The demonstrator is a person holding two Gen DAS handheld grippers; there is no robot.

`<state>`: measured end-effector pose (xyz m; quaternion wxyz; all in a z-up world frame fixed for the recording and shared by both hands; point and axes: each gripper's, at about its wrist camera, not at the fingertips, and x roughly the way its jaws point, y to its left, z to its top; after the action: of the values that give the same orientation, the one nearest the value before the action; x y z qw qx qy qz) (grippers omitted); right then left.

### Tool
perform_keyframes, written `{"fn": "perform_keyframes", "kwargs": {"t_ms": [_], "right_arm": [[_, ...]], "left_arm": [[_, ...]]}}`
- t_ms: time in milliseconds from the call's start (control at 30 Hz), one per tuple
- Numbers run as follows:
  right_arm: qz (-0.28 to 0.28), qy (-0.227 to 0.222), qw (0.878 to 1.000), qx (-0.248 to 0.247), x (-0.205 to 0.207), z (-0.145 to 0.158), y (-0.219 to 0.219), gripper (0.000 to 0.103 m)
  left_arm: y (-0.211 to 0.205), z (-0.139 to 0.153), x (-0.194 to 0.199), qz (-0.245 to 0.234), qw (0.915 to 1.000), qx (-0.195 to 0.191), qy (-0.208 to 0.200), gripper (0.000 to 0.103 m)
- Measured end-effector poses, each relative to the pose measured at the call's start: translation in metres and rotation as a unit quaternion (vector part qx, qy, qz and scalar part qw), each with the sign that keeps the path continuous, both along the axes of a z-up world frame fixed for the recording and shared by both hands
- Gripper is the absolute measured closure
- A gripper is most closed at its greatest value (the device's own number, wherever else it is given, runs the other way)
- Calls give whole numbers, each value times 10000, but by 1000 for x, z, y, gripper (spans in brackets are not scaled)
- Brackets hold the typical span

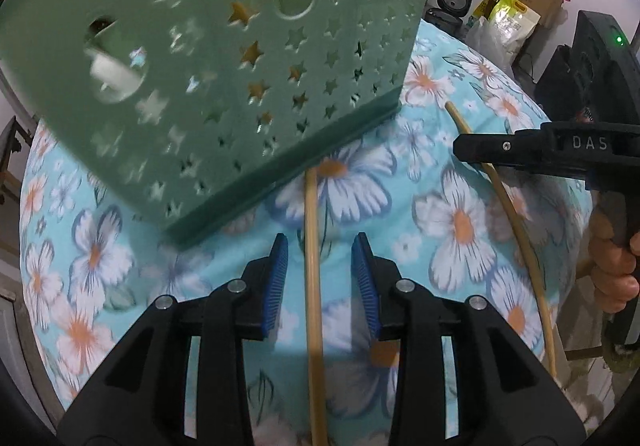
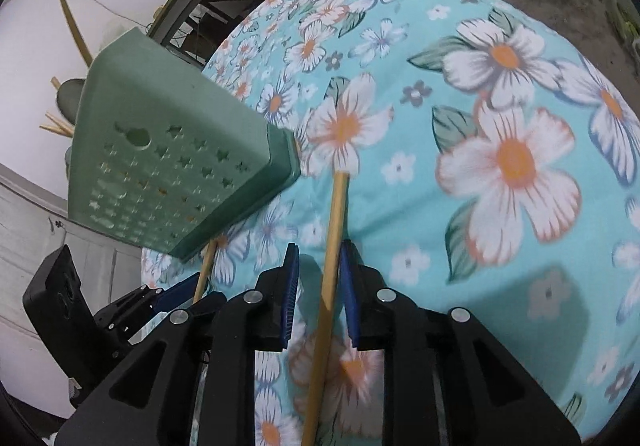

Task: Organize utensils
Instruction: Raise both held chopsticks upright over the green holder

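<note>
Two bamboo chopsticks on the floral-clothed worktop (image 1: 460,230), one under each claw, both long axes running straight ahead along the fingers toward the green star-punched holder (image 1: 224,77). Left chopstick (image 1: 314,286) lying between the blue pads of the left claw (image 1: 320,274), clear gaps either side, far tip tucked under or against the holder's bottom edge; jaws partly open, gripping nothing. Right chopstick (image 2: 330,270) threaded through the right claw (image 2: 320,286), jaws narrower, the right-hand pad seemingly brushing the stick, the left pad clear; no firm pinch visible, so released or barely touched. Holder just ahead and left of the right claw, directly ahead and looming large for the left, so the left hand is nearer. Probably a pinch across each stick, then a lift tip-first into the holder's top.
</note>
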<state>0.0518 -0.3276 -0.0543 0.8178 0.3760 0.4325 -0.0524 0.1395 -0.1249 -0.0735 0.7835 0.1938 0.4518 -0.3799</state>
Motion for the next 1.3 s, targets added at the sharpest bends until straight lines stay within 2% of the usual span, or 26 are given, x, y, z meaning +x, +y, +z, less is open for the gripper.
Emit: {"fn": "perform_keyframes", "kwargs": {"t_ms": [100,233,333,533,733,867,1033,1200,1300], "right_arm": [[-21,-8,10000,-58,7,-1,-1,86],[-79,1,9998,-191,13,-1,0,95],[-168,-90,9998,-36,12,-2,-3,96],[-247,-509,9984,83,0,17,-9,96],[-241,-976,9949,58,-14,48,-10,96],[-232,-1261,9917,-92,-25,71,-8,96],[-198,-1474,9880,-426,-31,94,-1,96],[-124,-1566,9852,-682,-37,106,5,96],[-97,-1612,9844,-704,-38,110,6,96]], "left_arm": [[-6,0,4,17,10000,-7,-54,73],[-9,1,7,61,9999,-69,-113,86],[-8,5,11,127,9998,-140,-81,97],[3,22,7,176,9992,-335,-91,97],[22,62,-1,168,9961,-867,-65,97],[33,91,-8,112,9927,-1194,-145,97],[44,114,-11,112,9892,-1456,-158,97],[53,128,-15,86,9868,-1602,-215,97],[62,146,-16,111,9834,-1761,-414,100]]}}
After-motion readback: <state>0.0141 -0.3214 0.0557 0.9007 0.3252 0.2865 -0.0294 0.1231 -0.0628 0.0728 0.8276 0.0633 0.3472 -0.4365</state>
